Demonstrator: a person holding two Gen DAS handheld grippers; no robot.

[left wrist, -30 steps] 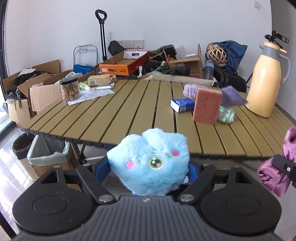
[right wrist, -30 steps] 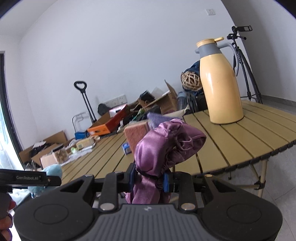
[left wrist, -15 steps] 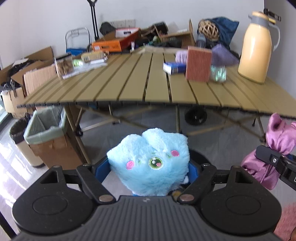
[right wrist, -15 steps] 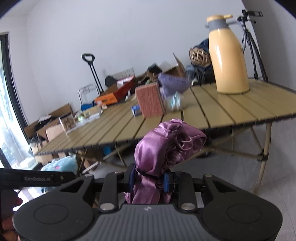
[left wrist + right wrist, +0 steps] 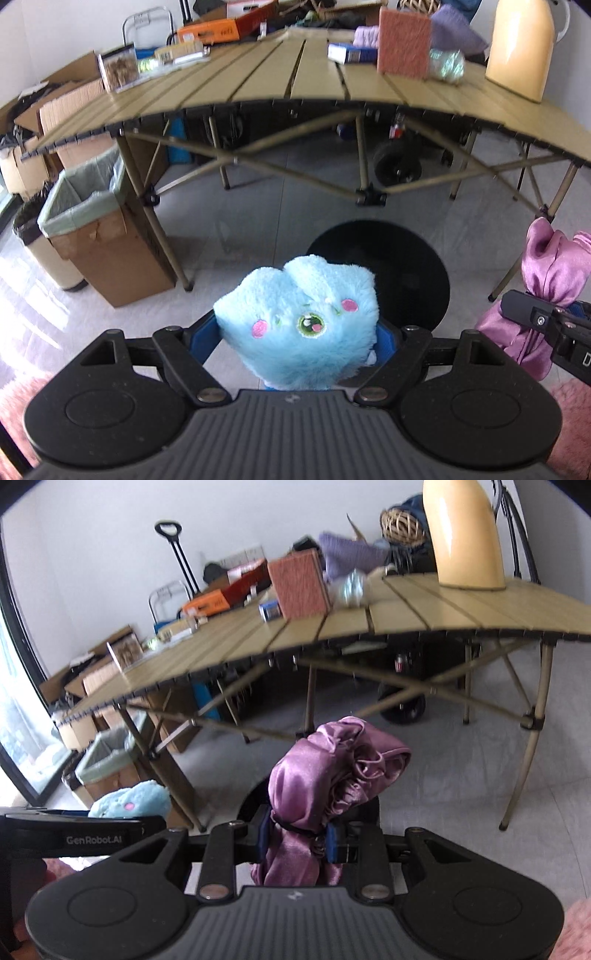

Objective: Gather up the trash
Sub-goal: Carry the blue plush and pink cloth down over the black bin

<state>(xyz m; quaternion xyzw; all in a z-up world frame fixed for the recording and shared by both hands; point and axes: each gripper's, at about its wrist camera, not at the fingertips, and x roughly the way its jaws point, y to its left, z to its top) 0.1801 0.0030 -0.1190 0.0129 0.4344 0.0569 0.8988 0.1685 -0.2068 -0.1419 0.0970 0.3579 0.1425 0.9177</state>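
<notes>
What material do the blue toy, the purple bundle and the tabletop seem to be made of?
Blue toy: plush, probably synthetic fur; fuzzy pile, stitched face.
Purple bundle: satin-like cloth; glossy sheen, soft gathered folds.
Tabletop: tan slats, matte; could be wood or coated metal, the look does not settle it.

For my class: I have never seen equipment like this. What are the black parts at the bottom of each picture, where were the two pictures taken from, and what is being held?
No robot here: a person holds a two-fingered tool in each hand, each with a camera looking along its fingers. The left tool grips a blue plush toy. The right tool grips a bunched purple satin cloth. Beyond is a slatted folding table carrying a yellow jug, a pink sponge and a small blue box. A lined cardboard bin stands beside it.
</notes>
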